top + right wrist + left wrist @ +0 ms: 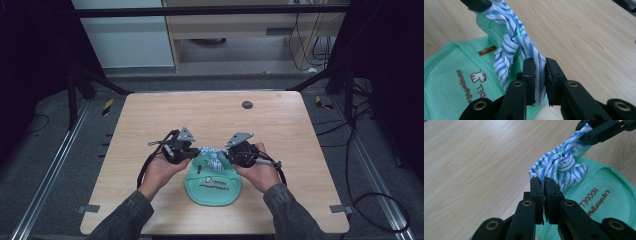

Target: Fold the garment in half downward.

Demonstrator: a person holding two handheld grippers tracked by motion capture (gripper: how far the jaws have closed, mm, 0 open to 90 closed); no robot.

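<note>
Both the left gripper (543, 185) and right gripper (539, 65) were clamped on the knotted blue-striped white cloth strip (212, 156); pulling could've cinched it or dragged the mint-green waffle-weave pouch (213, 186) across the counter (150, 115).

Table (150, 120): a pouch (213, 188) lies flat on it, near the front edge, about midway left to right. A knotted cloth strip (212, 156) sits at the pouch's far end, partly over it, running left to right.

Left gripper (192, 152) is at the strip's left end, the left hand (161, 170) behind it toward the front-left. Right gripper (229, 155) is at the strip's right end, the right hand (261, 172) toward the front-right. The knot lies between the two grippers.

A small round disc (247, 105) sits on the table well behind the grippers, near the far edge, slightly right of centre.

Left gripper view: the strip (564, 166) spans from the near jaws to the other gripper (602, 131) at upper right, with the pouch (606, 200) beneath and to the right.
</note>
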